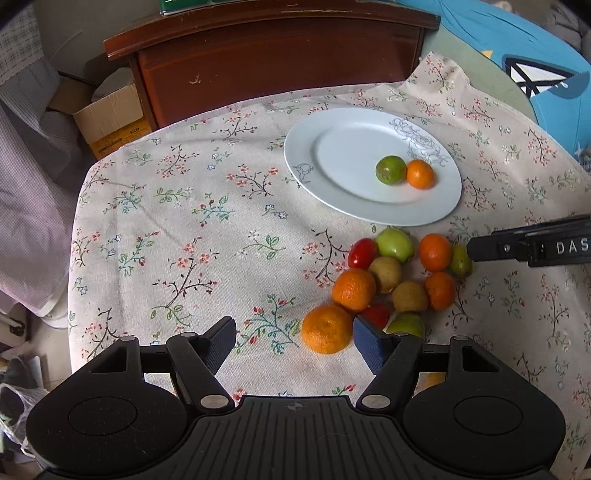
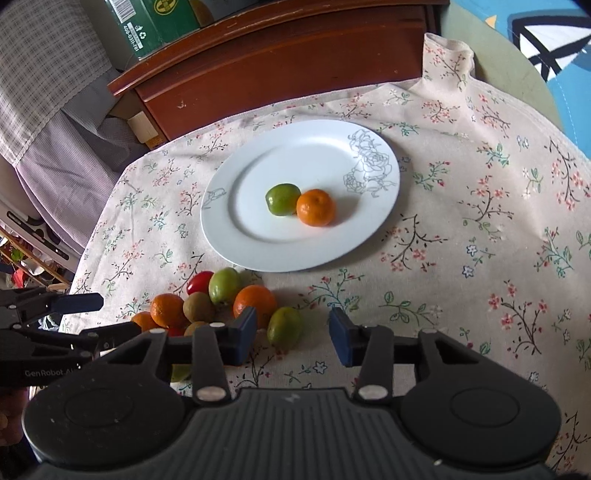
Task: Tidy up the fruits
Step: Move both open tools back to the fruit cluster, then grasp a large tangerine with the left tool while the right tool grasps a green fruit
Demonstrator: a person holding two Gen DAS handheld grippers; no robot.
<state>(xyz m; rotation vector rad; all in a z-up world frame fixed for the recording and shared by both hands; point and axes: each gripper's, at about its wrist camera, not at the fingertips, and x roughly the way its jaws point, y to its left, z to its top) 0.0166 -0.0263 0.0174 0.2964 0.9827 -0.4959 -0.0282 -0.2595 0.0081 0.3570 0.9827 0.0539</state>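
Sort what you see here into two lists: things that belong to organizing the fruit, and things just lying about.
Belongs to the job:
- white plate, holding one green fruit and one orange
- fruit pile on the tablecloth
- left claw and right claw, both open

Just lying about:
- wooden cabinet
- cardboard box
- green carton

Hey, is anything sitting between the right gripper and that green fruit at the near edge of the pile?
Nothing visible. The green fruit lies right ahead of the right gripper, between its open fingers. An orange touches it on the far left side, close to the left finger.
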